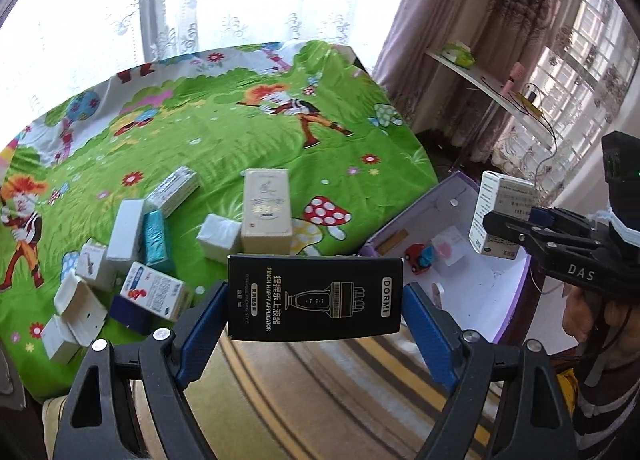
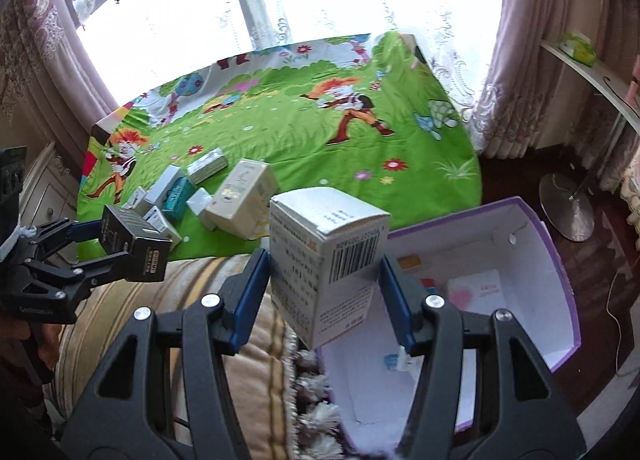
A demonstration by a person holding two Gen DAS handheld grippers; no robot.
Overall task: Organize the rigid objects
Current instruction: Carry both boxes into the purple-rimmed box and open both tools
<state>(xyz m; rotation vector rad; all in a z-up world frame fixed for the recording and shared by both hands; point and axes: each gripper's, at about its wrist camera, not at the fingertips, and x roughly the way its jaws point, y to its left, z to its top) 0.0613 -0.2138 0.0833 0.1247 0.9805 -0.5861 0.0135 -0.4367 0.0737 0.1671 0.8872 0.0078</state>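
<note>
Over the near edge of the bed (image 1: 248, 132), left wrist view: left tongs (image 1: 316, 298) clamped on a black box (image 1: 316, 296), held flat across, blue pads on both short ends. More boxes (image 1: 132, 256) lie scattered on the green cartoon sheet beyond. To the right, the purple bin (image 1: 472, 272) sits open beside the bed; right tongs (image 1: 516, 234) hang over it gripping a white box (image 1: 500, 216). Judgement: carry the black box level, clear the bin wall, then lower before letting go.

Right wrist view: right tongs (image 2: 326, 272) clamped on the white box (image 2: 324, 256), tilted, barcode facing camera, pointed steeply down toward the bin (image 2: 560, 272). Left tongs (image 2: 120, 246) at far left hold the black box (image 2: 132, 246) above the striped cushion (image 2: 224, 300). Best to set the white box on bare bin floor, away from the small items already inside.
</note>
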